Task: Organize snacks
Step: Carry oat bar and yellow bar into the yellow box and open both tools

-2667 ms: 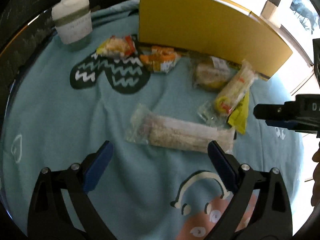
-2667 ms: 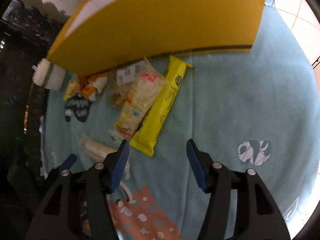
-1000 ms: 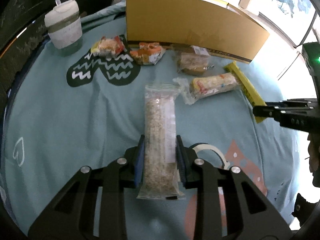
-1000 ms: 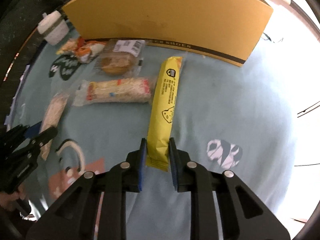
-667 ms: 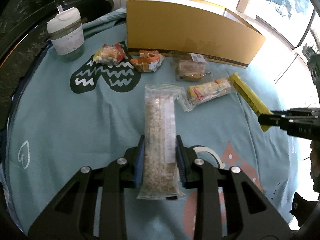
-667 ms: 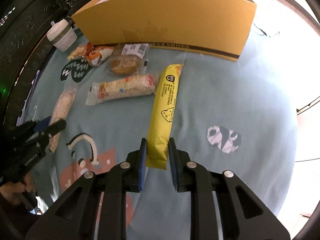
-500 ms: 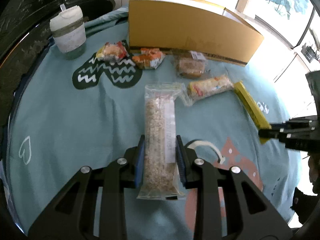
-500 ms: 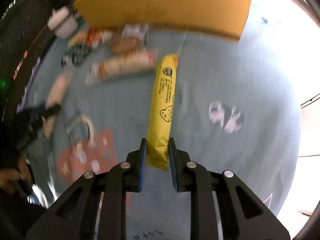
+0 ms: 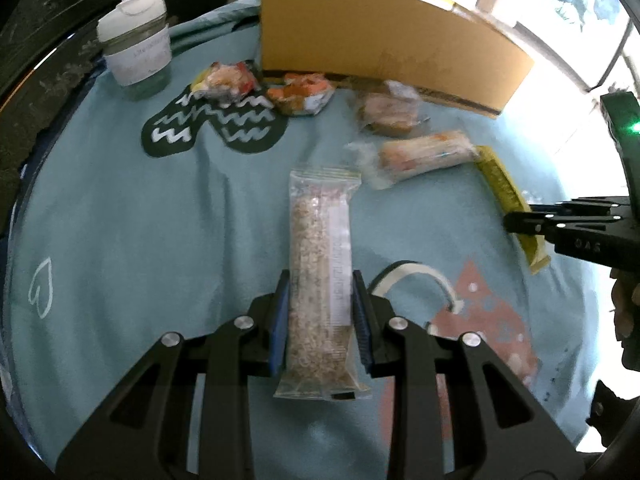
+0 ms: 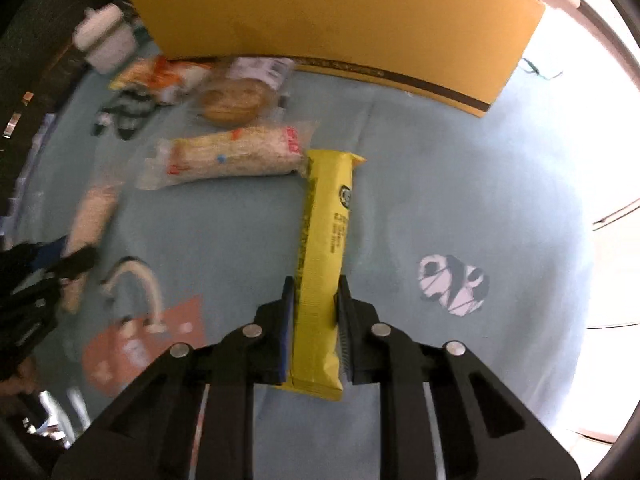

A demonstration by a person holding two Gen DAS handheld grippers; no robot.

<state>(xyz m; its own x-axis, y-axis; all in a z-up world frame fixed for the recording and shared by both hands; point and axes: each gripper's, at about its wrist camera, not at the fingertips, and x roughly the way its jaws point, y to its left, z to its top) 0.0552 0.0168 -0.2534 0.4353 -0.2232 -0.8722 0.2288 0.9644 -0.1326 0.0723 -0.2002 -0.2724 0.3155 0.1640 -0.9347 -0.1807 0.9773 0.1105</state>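
- My left gripper [image 9: 319,312] is clamped on the clear-wrapped oat bar [image 9: 320,276]; the blue pads press its two long sides near the lower end, and the rest of the bar runs straight ahead between my fingers, away from me.
- My right gripper [image 10: 316,320] is clamped on the yellow snack bar [image 10: 324,256]; it is pinched near the bottom end and points forward along my fingers, its far tip just beside the end of the rice-crisp pack [image 10: 228,156].
- The rice-crisp pack lies flat on the teal cloth [image 9: 120,208], with a wrapped round cake [image 10: 236,102] beyond it.
- Two orange-and-white snack packets [image 9: 264,84] lie near the left end of the yellow cardboard box [image 9: 380,32], which stands at the far edge of the cloth.
- A white lidded cup [image 9: 136,52] stands left of the box.
- In the left wrist view my right gripper [image 9: 520,226] shows at the right edge, holding the yellow bar.
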